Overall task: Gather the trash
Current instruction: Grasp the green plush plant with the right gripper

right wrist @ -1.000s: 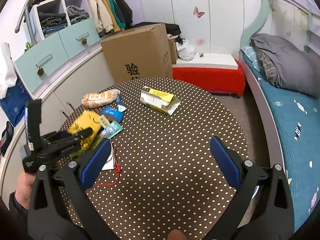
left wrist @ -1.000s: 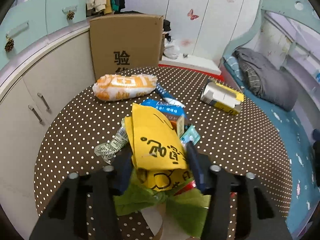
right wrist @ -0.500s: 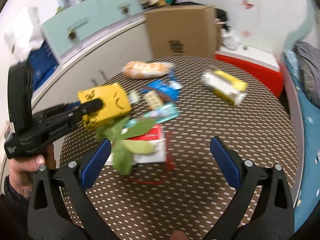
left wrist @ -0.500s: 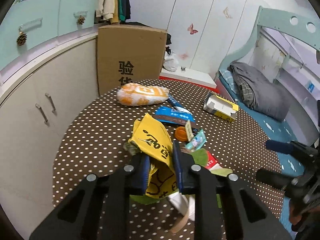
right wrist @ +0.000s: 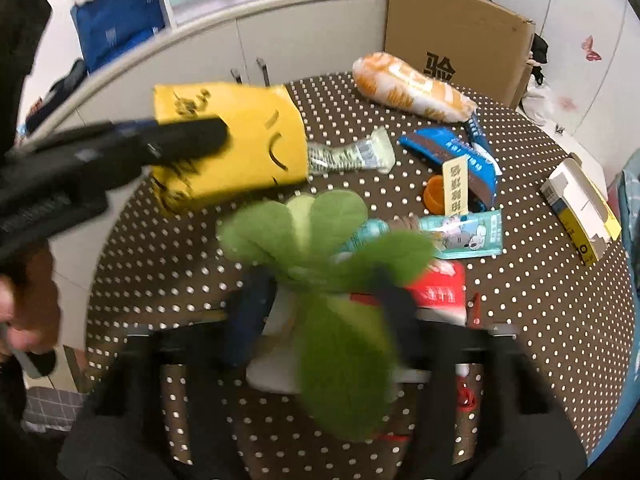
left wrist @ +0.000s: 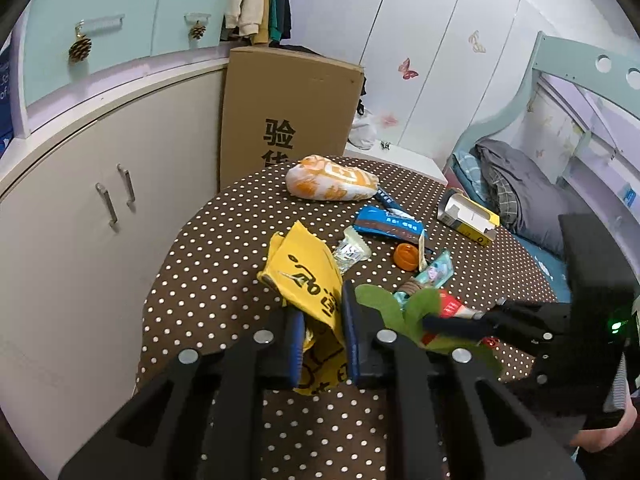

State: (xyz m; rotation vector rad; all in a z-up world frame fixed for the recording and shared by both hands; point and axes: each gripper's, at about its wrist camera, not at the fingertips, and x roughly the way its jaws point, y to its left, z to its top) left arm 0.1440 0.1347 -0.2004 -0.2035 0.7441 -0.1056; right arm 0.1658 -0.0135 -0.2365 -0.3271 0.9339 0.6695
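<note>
My left gripper (left wrist: 322, 340) is shut on a yellow packet (left wrist: 308, 280) with black writing and holds it above the dotted table (left wrist: 224, 240). The packet also shows in the right wrist view (right wrist: 248, 148), at the left gripper's tip. My right gripper (right wrist: 320, 292) is closing around a green leafy felt toy (right wrist: 332, 280); the view is blurred and its fingers stand on either side of the leaves. The toy (left wrist: 404, 308) and the right gripper's fingers (left wrist: 460, 324) show in the left wrist view.
On the table lie an orange-white bag (left wrist: 332, 184), a blue wrapper (left wrist: 390, 226), an orange cap (left wrist: 406, 256), a clear wrapper (left wrist: 350, 250), a teal packet (right wrist: 464, 236), a red packet (right wrist: 438, 288) and an open yellow-white box (left wrist: 470, 220). A cardboard box (left wrist: 288, 112) stands behind.
My left gripper has lifted the yellow packet higher and leftward. My right gripper has swung in to the green toy and narrowed its jaws around it.
</note>
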